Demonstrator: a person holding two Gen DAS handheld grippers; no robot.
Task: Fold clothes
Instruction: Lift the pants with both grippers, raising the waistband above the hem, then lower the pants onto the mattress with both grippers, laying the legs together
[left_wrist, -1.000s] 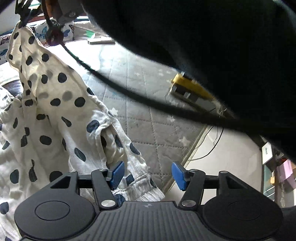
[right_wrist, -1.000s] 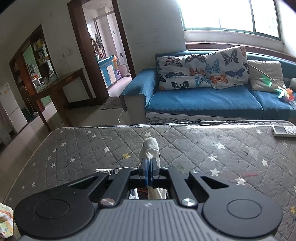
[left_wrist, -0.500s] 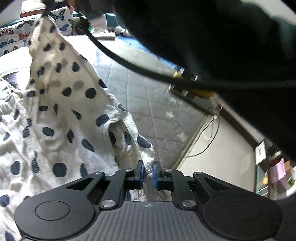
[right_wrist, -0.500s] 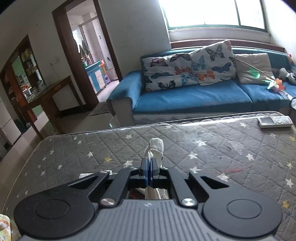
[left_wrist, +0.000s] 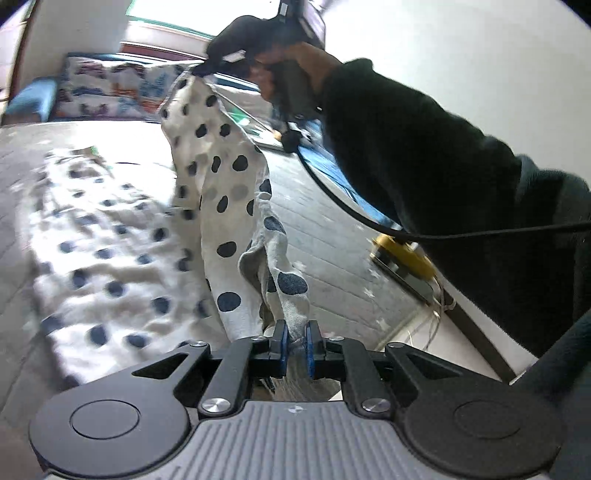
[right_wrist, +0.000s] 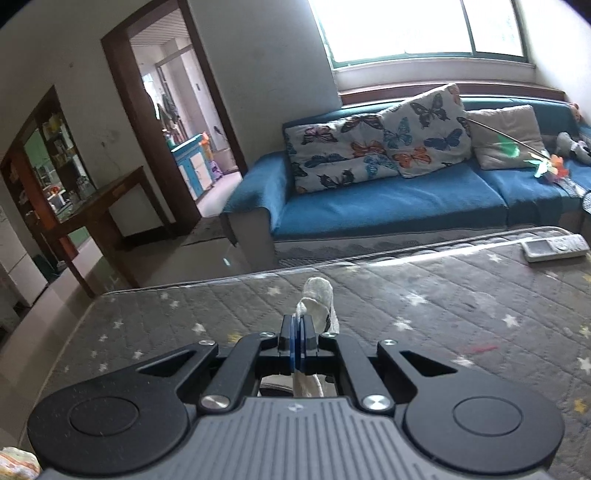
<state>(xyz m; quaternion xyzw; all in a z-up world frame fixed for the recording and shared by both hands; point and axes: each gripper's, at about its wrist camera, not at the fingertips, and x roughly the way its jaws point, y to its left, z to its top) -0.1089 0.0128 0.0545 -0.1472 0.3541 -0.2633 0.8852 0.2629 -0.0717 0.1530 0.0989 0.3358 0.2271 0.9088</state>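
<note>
A white garment with dark polka dots (left_wrist: 218, 206) lies partly on the grey quilted mattress (left_wrist: 325, 236) and is lifted along one edge. My left gripper (left_wrist: 295, 349) is shut on a lower corner of the garment. My right gripper (right_wrist: 297, 343) is shut on another corner, a white bunch of cloth (right_wrist: 317, 299) sticking out past its fingers. In the left wrist view the right gripper (left_wrist: 207, 70) holds its corner high at the far end, so the lifted edge hangs between both grippers.
A blue sofa (right_wrist: 388, 199) with butterfly cushions stands behind the mattress (right_wrist: 443, 302). A remote control (right_wrist: 554, 247) lies at the mattress's far right. A yellow and black device (left_wrist: 402, 258) sits at the mattress edge, with a black cable (left_wrist: 369, 218) crossing above. A doorway and wooden table (right_wrist: 99, 206) are at left.
My left gripper went from open to shut on the garment's lower corner and lifted it. My right gripper kept its hold and rose, stretching the edge upward.
</note>
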